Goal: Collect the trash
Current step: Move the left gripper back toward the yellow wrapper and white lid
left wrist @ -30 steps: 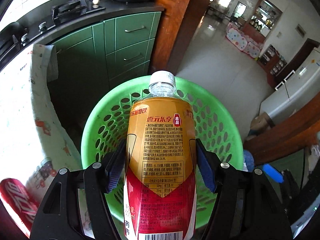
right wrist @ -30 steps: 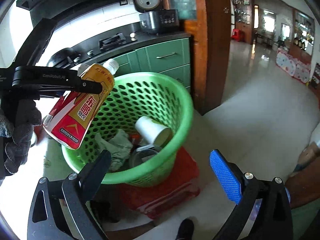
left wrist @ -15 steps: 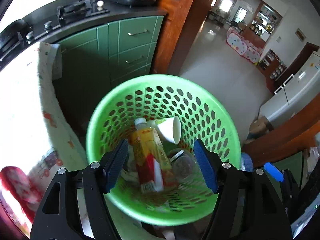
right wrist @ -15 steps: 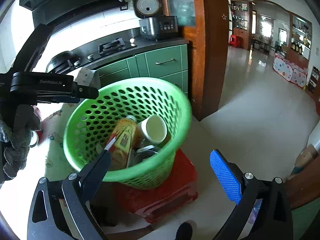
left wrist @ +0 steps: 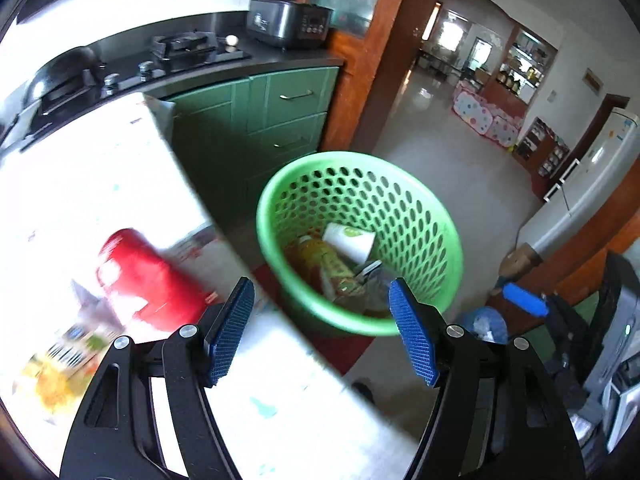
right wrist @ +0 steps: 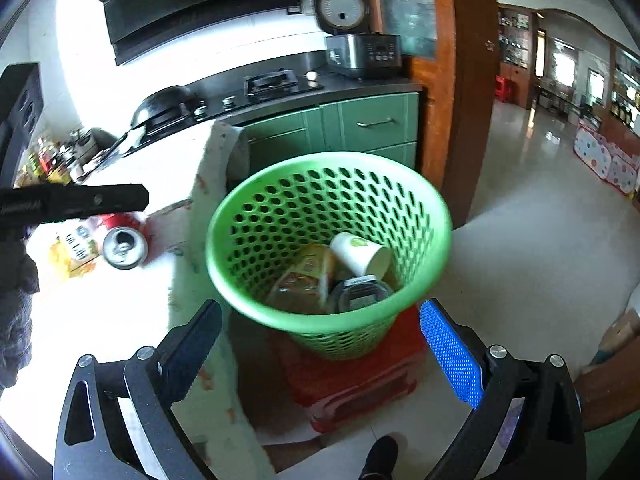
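Two pieces of trash are left on the table as we read it: a red can and a yellow packet touching it. We hold the left gripper over the table edge with its jaws wide apart and nothing between them. Our right gripper is open and empty too, and it looks down at the green basket, which sits on a red stool just off the table's corner.

From the left jaws the can lies to the left and slightly ahead, close by; from the right jaws it is further off, beyond the basket's left rim. So the left hand is the nearer one, we judge.

The can lies on its side. In the right view its opened top faces towards us and a little right, so its long axis runs away across the table. The bottle, cup and a lidded container already lie in the basket.
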`<state>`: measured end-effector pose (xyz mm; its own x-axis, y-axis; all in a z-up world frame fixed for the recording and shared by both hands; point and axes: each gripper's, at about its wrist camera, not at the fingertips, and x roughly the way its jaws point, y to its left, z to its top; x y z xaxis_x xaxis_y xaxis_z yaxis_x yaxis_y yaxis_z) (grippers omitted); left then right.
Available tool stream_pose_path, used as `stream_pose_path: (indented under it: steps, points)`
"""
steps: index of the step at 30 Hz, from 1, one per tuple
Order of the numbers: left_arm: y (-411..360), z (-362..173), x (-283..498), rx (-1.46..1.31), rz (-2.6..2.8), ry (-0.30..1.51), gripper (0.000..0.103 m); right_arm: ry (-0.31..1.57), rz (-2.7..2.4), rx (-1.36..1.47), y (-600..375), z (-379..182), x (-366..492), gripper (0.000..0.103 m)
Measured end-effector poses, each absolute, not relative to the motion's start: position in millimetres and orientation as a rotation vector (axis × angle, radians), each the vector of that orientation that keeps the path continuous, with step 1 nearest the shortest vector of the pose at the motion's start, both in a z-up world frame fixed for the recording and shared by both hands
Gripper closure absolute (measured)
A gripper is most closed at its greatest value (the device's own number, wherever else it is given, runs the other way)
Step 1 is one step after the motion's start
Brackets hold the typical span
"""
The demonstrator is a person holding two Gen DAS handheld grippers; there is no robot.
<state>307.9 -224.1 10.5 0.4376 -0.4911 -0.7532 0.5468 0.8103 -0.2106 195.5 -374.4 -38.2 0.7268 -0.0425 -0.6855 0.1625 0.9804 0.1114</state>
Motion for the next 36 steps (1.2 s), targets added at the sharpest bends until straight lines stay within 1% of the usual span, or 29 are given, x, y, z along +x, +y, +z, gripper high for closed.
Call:
stream_pose_path:
  steps: [10, 16, 22, 31, 36]
  points:
    - [-125, 19, 283, 0.067, -0.483, 0.838, 0.033, 0.749, -0.024, 0.136, -325, -25, 200, 0.007]
    - [-75, 5, 284, 0.114, -0.418, 0.828, 0.033, 0.755, 0.029, 0.13, -298, -22, 206, 0.007]
    - [-59, -12, 288, 0.244, -0.396, 0.825, 0.033, 0.764, 0.056, 0.117, -282, -22, 215, 0.007]
    - [-64, -20, 288, 0.401, -0.35, 0.768, 0.033, 0.788, 0.08, 0.113, -267, -29, 227, 0.007]
    - [-62, -19, 287, 0.423, -0.358, 0.753, 0.033, 0.798, 0.084, 0.116, -265, -32, 231, 0.007]
